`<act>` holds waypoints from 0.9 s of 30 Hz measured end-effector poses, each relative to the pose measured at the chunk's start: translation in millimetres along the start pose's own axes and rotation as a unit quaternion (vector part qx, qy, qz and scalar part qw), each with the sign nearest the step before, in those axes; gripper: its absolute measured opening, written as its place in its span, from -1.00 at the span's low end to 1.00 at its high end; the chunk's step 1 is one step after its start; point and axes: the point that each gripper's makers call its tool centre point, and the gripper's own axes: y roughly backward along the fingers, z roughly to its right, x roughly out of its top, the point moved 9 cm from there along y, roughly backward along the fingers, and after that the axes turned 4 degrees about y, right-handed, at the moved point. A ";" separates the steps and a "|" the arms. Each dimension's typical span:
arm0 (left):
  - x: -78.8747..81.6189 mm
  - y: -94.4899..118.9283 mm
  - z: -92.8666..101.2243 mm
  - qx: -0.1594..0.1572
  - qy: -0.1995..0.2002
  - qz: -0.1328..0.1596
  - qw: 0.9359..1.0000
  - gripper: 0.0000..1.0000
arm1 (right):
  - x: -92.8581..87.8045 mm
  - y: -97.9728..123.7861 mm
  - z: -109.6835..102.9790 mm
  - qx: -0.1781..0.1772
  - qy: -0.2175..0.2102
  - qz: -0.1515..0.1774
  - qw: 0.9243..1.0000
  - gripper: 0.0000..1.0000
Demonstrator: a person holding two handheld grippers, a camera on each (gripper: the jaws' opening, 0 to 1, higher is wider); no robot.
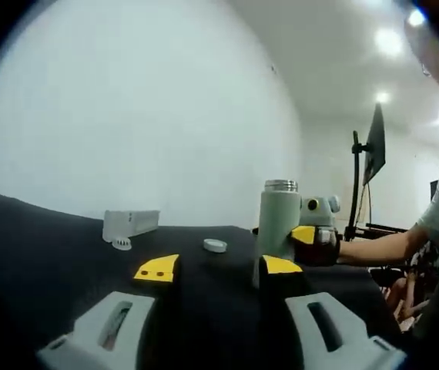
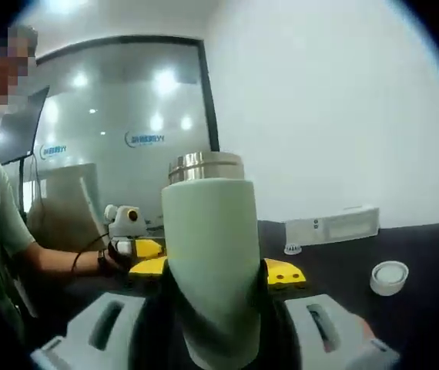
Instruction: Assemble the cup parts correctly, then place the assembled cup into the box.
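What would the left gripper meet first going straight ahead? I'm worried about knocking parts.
Probably the small white lid on the black table, just ahead between its jaws; depth is uncertain. The cup stands rightward.

text: none legible | glass partition [image 2: 119, 116]: blue logo lettering, too blurred to read

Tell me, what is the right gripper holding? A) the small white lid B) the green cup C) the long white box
B: in the right gripper view the right gripper has its jaws closed around the green cup, while the small white lid lies on the table.
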 end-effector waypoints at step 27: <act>-0.7 0.3 3.8 -0.001 -0.001 -0.003 1.000 -0.16 | 15.7 21.0 1.1 0.012 0.005 -0.012 1.000 -0.03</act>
